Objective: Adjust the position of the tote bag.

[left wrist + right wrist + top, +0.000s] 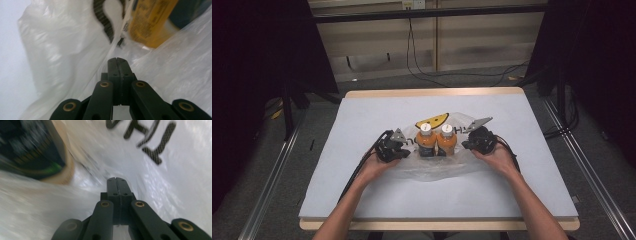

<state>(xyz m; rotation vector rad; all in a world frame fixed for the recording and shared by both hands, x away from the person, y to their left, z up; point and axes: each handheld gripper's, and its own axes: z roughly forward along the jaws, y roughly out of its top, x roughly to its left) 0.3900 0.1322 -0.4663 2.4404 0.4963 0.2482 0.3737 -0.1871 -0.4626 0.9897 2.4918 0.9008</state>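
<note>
Table: standing on a grey floor, its light wooden edge showing at the far and near sides.
Cover: a pale blue-grey sheet lying flat over almost the whole tabletop.
Plastic bag: a clear, crumpled bag lying on the sheet at the middle.
Bottles: 2 orange bottles with white caps standing upright, side by side, touching, within the bag.

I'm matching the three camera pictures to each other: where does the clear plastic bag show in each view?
High view: plastic bag lies at the table's centre, around two orange bottles, between the left gripper and right gripper.
Left gripper view: bag surrounds the shut jaws, pinched between them.
Right gripper view: bag likewise.
Shared landmark: the bag's black lettering.
</note>
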